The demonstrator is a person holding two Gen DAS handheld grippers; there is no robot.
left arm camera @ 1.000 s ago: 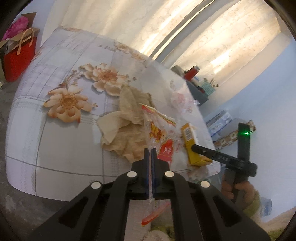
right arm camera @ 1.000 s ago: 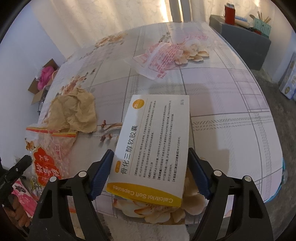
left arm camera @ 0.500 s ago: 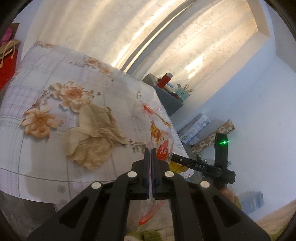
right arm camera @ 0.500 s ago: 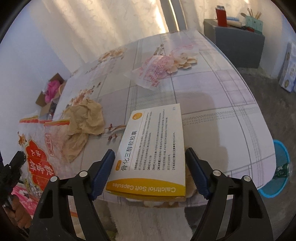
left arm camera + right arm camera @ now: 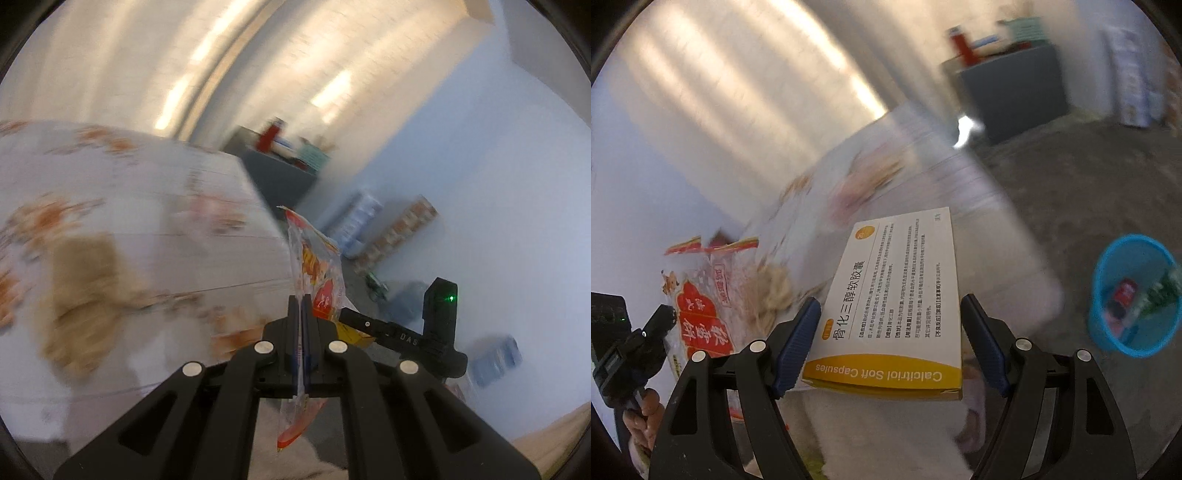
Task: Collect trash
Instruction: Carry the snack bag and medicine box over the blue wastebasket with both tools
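While our left gripper [image 5: 302,301] pinches a snack wrapper [image 5: 317,273] between closed fingers, our right gripper [image 5: 888,325] clamps a medicine box [image 5: 897,295], a blue bin [image 5: 1134,295] right of its fingers.

Table [image 5: 110,229], perhaps floral, motion-blurred

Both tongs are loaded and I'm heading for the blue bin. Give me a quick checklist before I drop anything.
1. Left tongs clamped on the snack wrapper: ok, jaws fully shut on the plastic.
2. Right tongs gripping the capsule box: ok, pads against both sides.
3. Blue bin in sight: ok, on the floor to the right.
4. Bin has room: ok, only a few items at the bottom.
5. Tongs over the bin: not ok.
6. Table cleared: not ok, brown crumpled paper remains.
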